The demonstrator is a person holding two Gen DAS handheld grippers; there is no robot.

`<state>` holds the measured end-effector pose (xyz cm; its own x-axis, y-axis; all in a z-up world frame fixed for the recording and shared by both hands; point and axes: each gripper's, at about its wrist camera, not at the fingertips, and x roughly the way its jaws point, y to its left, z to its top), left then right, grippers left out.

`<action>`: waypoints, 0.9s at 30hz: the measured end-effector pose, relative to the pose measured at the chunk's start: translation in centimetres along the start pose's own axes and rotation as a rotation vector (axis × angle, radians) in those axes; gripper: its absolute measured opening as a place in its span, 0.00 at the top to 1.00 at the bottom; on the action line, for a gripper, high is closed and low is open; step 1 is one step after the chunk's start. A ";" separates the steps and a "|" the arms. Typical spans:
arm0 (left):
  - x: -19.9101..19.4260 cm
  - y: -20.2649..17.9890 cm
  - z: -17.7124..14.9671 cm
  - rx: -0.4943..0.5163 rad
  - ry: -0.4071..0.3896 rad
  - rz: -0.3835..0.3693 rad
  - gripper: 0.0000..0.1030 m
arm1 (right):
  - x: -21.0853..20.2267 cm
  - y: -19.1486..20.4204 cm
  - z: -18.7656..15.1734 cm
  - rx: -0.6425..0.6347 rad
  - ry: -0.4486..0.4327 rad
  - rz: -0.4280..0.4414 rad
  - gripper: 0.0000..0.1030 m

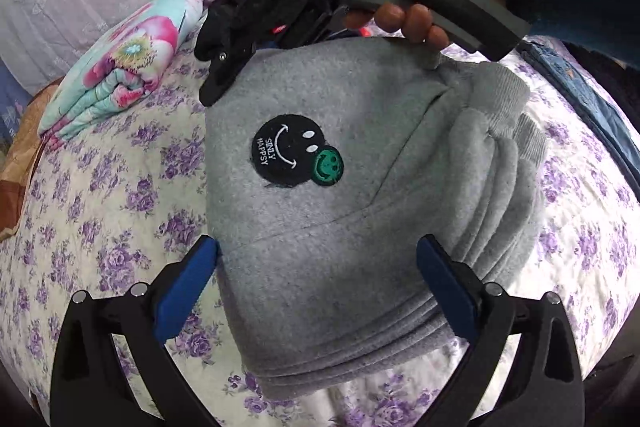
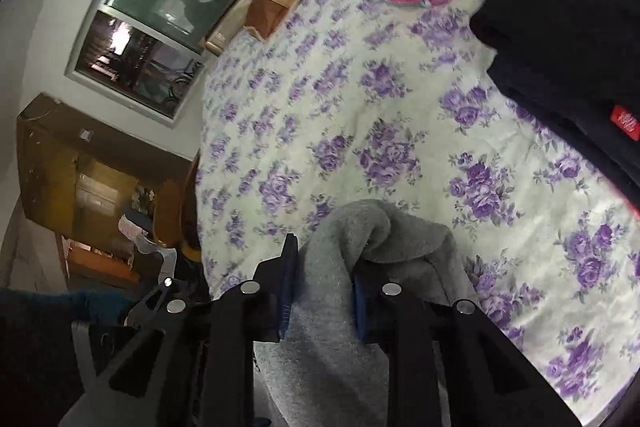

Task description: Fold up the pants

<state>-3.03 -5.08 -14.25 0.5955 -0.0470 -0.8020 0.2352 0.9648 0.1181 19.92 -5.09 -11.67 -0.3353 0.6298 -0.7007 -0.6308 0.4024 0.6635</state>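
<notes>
The left gripper stands apart, its jaws either side of the near edge of the pants; these lie mid-bed, already a thick grey bundle. The right gripper is clamped on the far edge; the folding looks nearly done, perhaps only a last tidy or placing left.

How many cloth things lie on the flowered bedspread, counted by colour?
Grey: 1, folded grey fleece pants
Pink and turquoise: 1, folded flowered blanket
Black: 1, black garment with a red label
Total: 3
</notes>
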 end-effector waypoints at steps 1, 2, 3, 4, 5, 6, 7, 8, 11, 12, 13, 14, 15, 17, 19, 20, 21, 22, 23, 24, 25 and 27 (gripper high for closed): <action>0.4 0.2 0.0 -0.009 0.012 0.014 0.06 | 1.1 -0.9 0.4 0.020 0.022 -0.045 0.75; 0.5 0.5 0.1 -0.018 0.020 0.025 0.06 | 2.3 -1.3 0.6 0.014 0.040 -0.122 0.71; 0.5 0.9 0.3 -0.023 0.028 0.020 0.06 | 3.2 -1.6 0.7 0.017 0.056 -0.144 0.68; 0.2 1.1 0.4 -0.022 0.029 0.020 0.06 | 3.2 -1.8 0.6 0.031 0.052 -0.133 0.65; -0.3 1.3 0.6 -0.016 0.022 0.023 0.06 | 2.6 -1.6 0.4 0.039 0.039 -0.124 0.57; -0.9 1.5 0.8 -0.005 0.009 0.025 0.06 | 1.4 -1.2 0.1 0.039 0.013 -0.118 0.42; -1.8 1.6 1.1 0.008 -0.012 0.027 0.06 | -0.2 -0.6 -0.2 0.031 -0.031 -0.140 0.28; -2.6 1.7 1.5 0.019 -0.037 0.023 0.06 | -2.5 0.1 -1.0 0.022 -0.093 -0.170 0.14; -4.4 1.9 3.4 0.017 -0.101 -0.024 0.06 | -9.1 1.4 -3.4 0.042 -0.271 -0.163 0.13; -4.5 1.8 4.2 0.017 -0.116 -0.040 0.06 | -11.0 1.9 -4.9 0.054 -0.331 -0.185 0.13; -4.2 1.6 4.9 0.021 -0.129 -0.053 0.06 | -12.2 2.4 -6.5 0.059 -0.386 -0.205 0.13; -3.8 1.4 5.4 0.027 -0.138 -0.064 0.06 | -12.8 2.9 -8.2 0.065 -0.423 -0.211 0.13; -2.9 1.2 5.8 0.030 -0.138 -0.072 0.06 | -12.8 3.3 -10.1 0.074 -0.440 -0.210 0.13; -0.8 0.7 6.1 0.044 -0.098 -0.072 0.06 | -12.0 3.7 -13.5 0.104 -0.478 -0.145 0.13; 1.4 0.8 5.5 0.053 -0.047 -0.055 0.06 | -10.8 2.4 -16.8 0.198 -0.525 0.009 0.13; 2.4 1.0 5.1 0.046 -0.017 -0.051 0.06 | -9.9 1.2 -18.3 0.255 -0.535 0.071 0.13; 3.3 1.3 4.5 0.038 0.008 -0.048 0.04 | -8.9 0.0 -19.9 0.309 -0.543 0.070 0.14; 3.8 1.6 4.0 0.027 0.013 -0.056 0.04 | -7.9 -1.2 -21.3 0.359 -0.515 0.013 0.16; 4.0 1.8 3.7 0.016 0.015 -0.069 0.04 | -6.9 -2.4 -22.5 0.389 -0.491 0.000 0.32; 3.9 1.8 3.7 0.020 0.013 -0.068 0.04 | -6.7 -3.3 -23.5 0.413 -0.512 0.010 0.47; 3.7 1.6 3.8 0.029 0.017 -0.062 0.04 | -7.3 -3.8 -24.1 0.447 -0.539 0.035 0.49; 2.5 1.3 4.4 0.039 0.013 -0.060 0.05 | -9.3 -3.3 -24.2 0.480 -0.598 0.057 0.32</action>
<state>2.18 -5.13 -13.52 0.5694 -0.1006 -0.8159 0.2997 0.9496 0.0920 8.14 -28.35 -13.69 0.1638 0.8554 -0.4914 -0.2049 0.5168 0.8313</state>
